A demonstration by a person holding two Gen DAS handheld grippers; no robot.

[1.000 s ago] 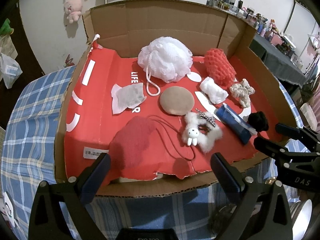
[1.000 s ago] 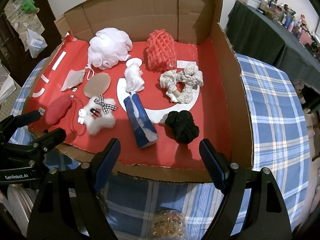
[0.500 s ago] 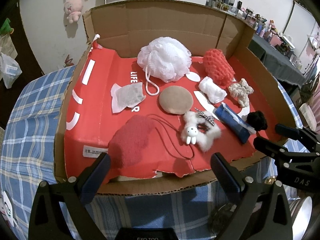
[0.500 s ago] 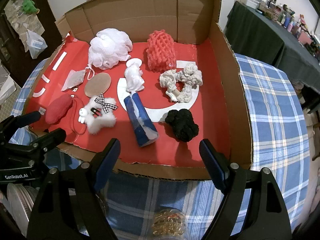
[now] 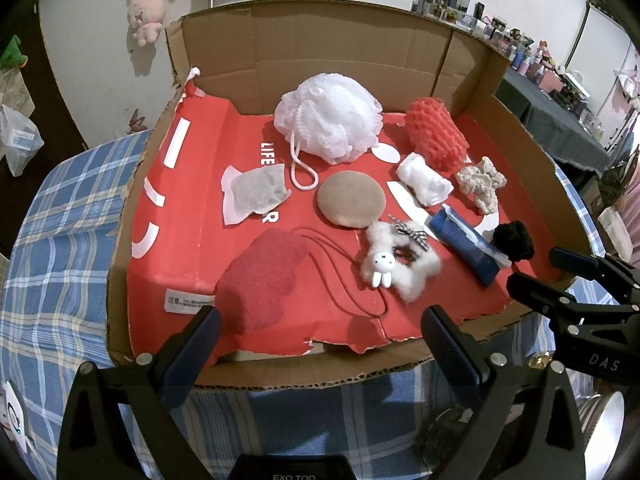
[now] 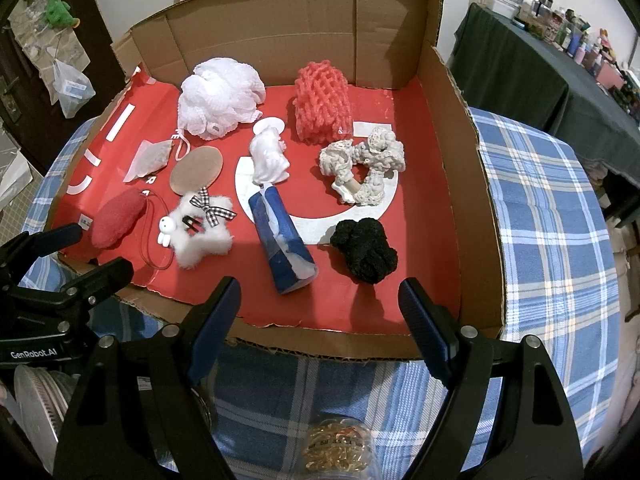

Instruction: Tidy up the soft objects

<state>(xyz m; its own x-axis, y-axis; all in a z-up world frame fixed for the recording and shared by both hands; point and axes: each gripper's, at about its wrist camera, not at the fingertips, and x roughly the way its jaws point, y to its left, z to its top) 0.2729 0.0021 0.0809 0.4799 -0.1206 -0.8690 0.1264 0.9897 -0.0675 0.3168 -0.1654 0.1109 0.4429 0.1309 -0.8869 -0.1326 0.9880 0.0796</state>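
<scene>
Tablecloth (image 6: pixel 552 216) blue plaid | cardboard box (image 6: pixel 480 184) red-lined | left claw (image 5: pixel 320 344), right claw (image 6: pixel 320 304) both spread, empty

corrugated cardboard box (image 5: pixel 320 60) with a matt red printed liner, frilly white mesh bath pouf (image 5: pixel 328 120), coral foam netting (image 6: pixel 322 104), fuzzy red pouch (image 5: pixel 260 276), fluffy white plush clip (image 6: pixel 204 232), nubby black scrunchie (image 6: pixel 366 250), woven blue plaid cloth on the tabletop (image 6: pixel 552 240)

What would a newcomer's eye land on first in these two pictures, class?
Probably the cardboard tray with its bright red floor, strewn with soft things. The white mesh bath pouf and coral net sponge stand out at the back, the black scrunchie near the front right. Both grippers hang open before the tray.
</scene>
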